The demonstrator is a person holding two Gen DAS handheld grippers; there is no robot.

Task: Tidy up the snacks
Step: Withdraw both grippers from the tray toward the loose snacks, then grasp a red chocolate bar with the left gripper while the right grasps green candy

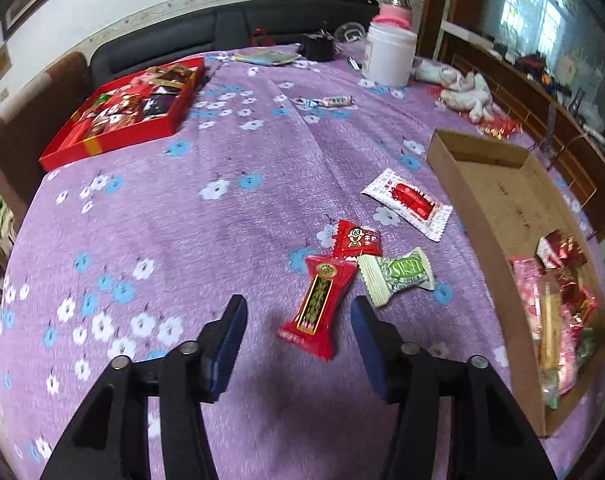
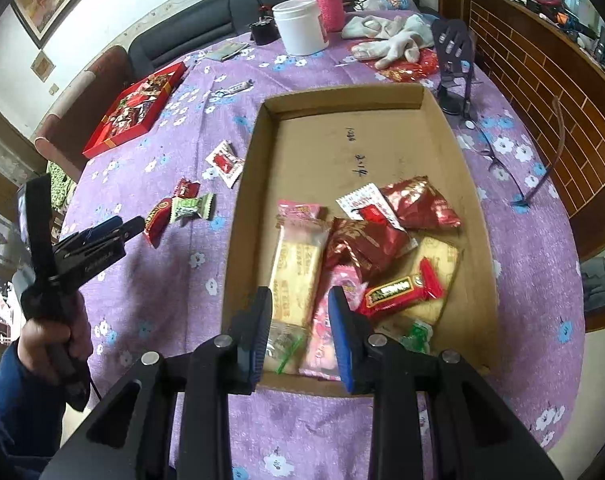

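Observation:
My left gripper [image 1: 298, 340] hovers open just above the purple tablecloth. A long red candy [image 1: 316, 304] lies on the cloth between its fingertips, untouched. Beyond it lie a small red candy with a face [image 1: 356, 240], a green-and-white candy [image 1: 398, 274] and a white-and-red packet [image 1: 408, 202]. My right gripper [image 2: 300, 332] hangs over the near end of the cardboard box [image 2: 342, 152], jaws slightly apart and holding nothing. Under it lie several packets, among them a long biscuit pack [image 2: 296, 268] and a red candy bar [image 2: 402, 290]. The right wrist view also shows the left gripper [image 2: 130, 226], in a person's hand [image 2: 58, 332].
A red box [image 1: 114, 136] full of sweets sits at the far left. A lone white candy [image 1: 334, 101], a white jar [image 1: 390, 56], a pink flask [image 2: 322, 4] and white gloves [image 1: 466, 94] lie at the far side. A dark stand [image 2: 456, 68] rises behind the cardboard box.

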